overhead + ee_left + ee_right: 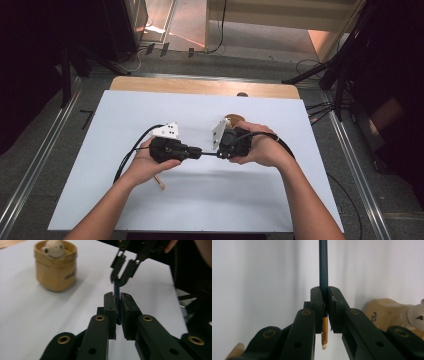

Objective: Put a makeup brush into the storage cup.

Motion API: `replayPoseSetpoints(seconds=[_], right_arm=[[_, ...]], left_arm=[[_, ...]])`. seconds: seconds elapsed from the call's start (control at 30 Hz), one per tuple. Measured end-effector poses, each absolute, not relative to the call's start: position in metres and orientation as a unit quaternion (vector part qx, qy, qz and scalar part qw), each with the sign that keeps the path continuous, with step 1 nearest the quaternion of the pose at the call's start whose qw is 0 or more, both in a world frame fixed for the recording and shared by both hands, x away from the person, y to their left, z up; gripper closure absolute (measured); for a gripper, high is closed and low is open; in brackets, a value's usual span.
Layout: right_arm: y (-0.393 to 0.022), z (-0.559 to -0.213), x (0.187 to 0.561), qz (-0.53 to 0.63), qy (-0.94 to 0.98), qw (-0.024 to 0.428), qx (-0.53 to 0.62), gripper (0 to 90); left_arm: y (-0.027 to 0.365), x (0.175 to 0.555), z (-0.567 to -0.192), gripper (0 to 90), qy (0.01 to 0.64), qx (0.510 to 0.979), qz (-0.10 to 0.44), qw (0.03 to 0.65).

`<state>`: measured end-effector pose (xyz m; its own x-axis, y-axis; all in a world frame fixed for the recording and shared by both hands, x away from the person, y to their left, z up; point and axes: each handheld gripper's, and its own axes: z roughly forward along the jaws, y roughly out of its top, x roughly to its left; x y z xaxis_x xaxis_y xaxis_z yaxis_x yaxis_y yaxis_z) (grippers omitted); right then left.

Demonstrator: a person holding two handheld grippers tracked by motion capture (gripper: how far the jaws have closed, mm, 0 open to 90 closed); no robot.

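- The counter (125, 125), under a white sheet, takes up the middle of the high view, and both forearms come in from the bottom edge to meet near its centre.
- The left gripper (196, 151) sits left of centre in the high view and the right gripper (220, 153) right of centre, pointed at each other and nearly tip to tip.
- A tan holder (55, 267) with a small pale figure inside stands at the upper left of the left gripper view, well apart from the hands; in the high view it peeks out just above the right gripper.
- The dark blue pencil (323, 265) bridges the two grippers above the sheet. In the right gripper view the jaws are clamped on it near its gold ferrule and pale end; in the left gripper view the jaws are pressed on its other end.
- A small wooden stick (160, 182) lies on the sheet below the left hand.
- Judged from this, the pencil is lifted and gripped from both ends, a hand-over midway; releasing one grip and setting the pencil in the holder look to be what remains.
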<state>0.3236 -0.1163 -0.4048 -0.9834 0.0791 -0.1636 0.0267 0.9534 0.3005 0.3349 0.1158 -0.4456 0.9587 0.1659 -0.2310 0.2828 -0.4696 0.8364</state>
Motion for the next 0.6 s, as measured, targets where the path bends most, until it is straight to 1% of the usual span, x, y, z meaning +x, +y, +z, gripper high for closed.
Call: replayPoseSetpoints(seconds=[0.1,0.13,0.17,0.23,0.27,0.3,0.37,0.43,0.5,0.6], right_arm=[[-0.116,-0.405,0.323,0.153,0.985,0.079,0.028,83.1],[-0.117,-0.405,0.324,0.159,0.984,0.079,0.028,80.9],[-0.118,-0.405,0.323,0.163,0.983,0.083,0.034,73.5],[-0.12,-0.405,0.324,0.176,0.979,0.094,0.05,52.8],[-0.121,-0.405,0.323,0.174,0.978,0.096,0.061,44.9],[-0.122,-0.405,0.323,0.173,0.978,0.095,0.067,37.6],[-0.123,-0.407,0.322,0.179,0.977,0.084,0.081,20.1],[-0.126,-0.409,0.321,0.194,0.974,0.07,0.094,12.2],[-0.129,-0.412,0.321,0.194,0.971,0.071,0.117,0.0],[-0.136,-0.413,0.32,0.229,0.959,0.082,0.148,0.0]], left_arm=[[0.117,0.335,-0.445,86.2,0.125,0.855,-0.062,0.5],[0.118,0.335,-0.445,86.2,0.124,0.855,-0.064,0.5],[0.119,0.335,-0.444,86.3,0.124,0.854,-0.065,0.501],[0.119,0.334,-0.444,86.3,0.121,0.854,-0.062,0.503],[0.119,0.334,-0.443,86.3,0.123,0.853,-0.062,0.504],[0.12,0.334,-0.443,86.3,0.123,0.853,-0.06,0.504],[0.121,0.335,-0.443,86.3,0.126,0.853,-0.055,0.504],[0.123,0.335,-0.442,86.3,0.13,0.85,-0.053,0.508],[0.125,0.336,-0.441,86.3,0.131,0.848,-0.048,0.511],[0.127,0.335,-0.44,86.3,0.133,0.845,-0.044,0.516]])
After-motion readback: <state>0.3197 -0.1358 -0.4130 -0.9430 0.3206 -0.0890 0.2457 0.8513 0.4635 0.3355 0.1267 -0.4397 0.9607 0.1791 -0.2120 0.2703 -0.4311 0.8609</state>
